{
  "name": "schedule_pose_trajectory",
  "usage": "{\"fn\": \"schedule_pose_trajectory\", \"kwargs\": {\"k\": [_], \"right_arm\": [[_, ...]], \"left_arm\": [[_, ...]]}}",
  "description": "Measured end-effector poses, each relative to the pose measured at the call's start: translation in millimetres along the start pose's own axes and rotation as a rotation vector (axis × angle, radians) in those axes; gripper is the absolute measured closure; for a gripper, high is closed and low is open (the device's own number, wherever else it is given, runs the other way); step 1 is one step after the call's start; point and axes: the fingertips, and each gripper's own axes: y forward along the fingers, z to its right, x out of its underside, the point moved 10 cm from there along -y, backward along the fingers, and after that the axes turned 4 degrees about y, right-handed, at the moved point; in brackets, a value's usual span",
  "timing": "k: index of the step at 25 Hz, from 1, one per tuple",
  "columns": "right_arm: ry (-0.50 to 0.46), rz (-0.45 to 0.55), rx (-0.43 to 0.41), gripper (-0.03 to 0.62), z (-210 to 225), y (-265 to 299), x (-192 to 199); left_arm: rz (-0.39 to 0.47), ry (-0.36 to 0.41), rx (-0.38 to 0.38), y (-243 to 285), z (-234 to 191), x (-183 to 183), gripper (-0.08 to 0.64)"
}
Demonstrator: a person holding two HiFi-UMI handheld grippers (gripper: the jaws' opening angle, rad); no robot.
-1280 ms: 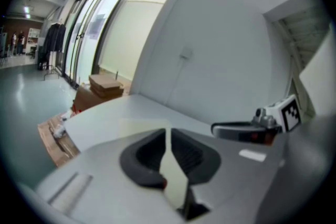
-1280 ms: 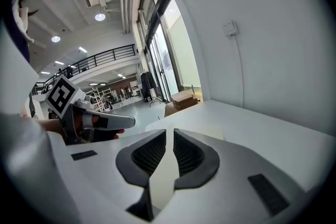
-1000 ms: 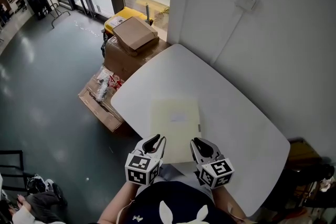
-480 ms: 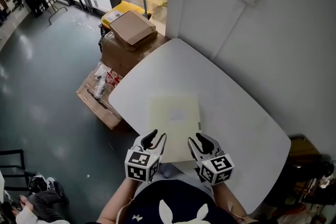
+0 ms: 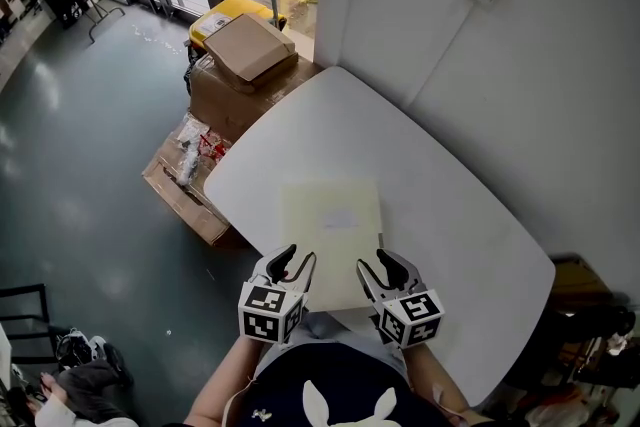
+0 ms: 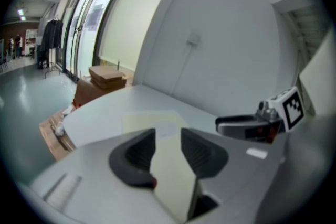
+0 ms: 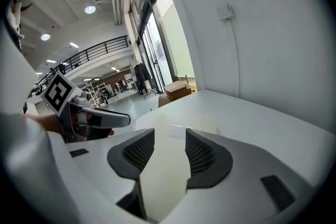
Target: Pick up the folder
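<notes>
- Left hand-held gripper [image 5: 292, 261] is held over the near edge of the white worktop [image 5: 450, 205], its jaws apart and closed on nothing; in its own view [image 6: 168, 134] pale paper shows through the gap between them.
- Right hand-held gripper [image 5: 376, 262] is just beside it, level with it, and likewise has its jaws spread with nothing clamped; its own view [image 7: 169, 134] shows the same pale sheet through the gap.
- Each one shows in the other's view: the right one off to the right side of the left gripper view, the left one off to the left side of the right gripper view.
- Directly ahead of both, and reaching back between and under their tips, the pale yellow folder [image 5: 332, 230] lies flat on the worktop; whether either tip touches it cannot be told.
- From the left gripper view the folder [image 6: 149, 120] stretches away ahead; from the right gripper view [image 7: 197, 123] it does the same.
- Far ahead and to the left of the left hand-held gripper, off the worktop's far corner, brown cardboard boxes [image 5: 243, 65] are stacked on the floor.
- Ahead and to the right of the right hand-held gripper, a white wall [image 5: 560, 95] runs along the worktop's far side.
</notes>
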Motion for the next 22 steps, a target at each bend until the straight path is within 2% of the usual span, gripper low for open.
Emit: {"fn": "schedule_pose_trajectory", "kwargs": {"k": [11,15,22], "right_arm": [[0.019,-0.04,0.028,0.432,9.2,13.7,5.7],[0.017,-0.073,0.032,0.394,11.5,18.9,11.0],[0.03,-0.093,0.056,0.383,18.8,23.7,14.9]], "left_arm": [[-0.026,-0.014,-0.011,8.5,-10.7,3.4,0.419],[-0.053,-0.023,-0.012,12.2,-15.6,8.7,0.41],[-0.09,-0.03,-0.013,18.2,-19.2,13.3,0.4]]}}
